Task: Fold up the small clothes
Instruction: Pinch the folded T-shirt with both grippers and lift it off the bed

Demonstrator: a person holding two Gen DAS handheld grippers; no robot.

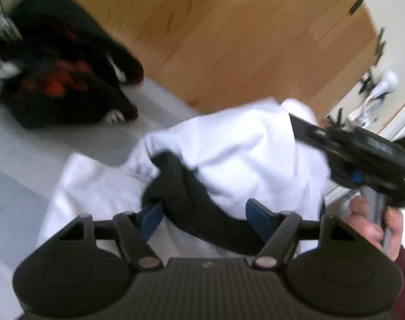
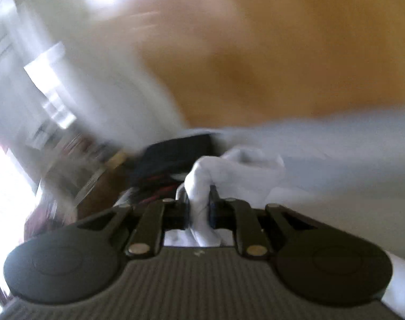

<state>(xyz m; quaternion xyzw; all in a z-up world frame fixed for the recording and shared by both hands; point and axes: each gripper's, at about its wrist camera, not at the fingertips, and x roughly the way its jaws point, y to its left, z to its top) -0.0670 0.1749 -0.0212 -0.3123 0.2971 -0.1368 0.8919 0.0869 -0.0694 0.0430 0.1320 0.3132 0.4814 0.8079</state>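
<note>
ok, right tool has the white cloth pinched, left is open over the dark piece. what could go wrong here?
1. The right tool grips only a bunched ridge of the white garment; it may slip out.
2. The dark garment lies tangled between the open left tool fingers; closing could grab both fabrics.

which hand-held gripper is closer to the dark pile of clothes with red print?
Left. The left hand-held gripper sits open around a black garment, nearer the dark pile. The right hand-held gripper lies farther away, shut on white cloth.
</note>
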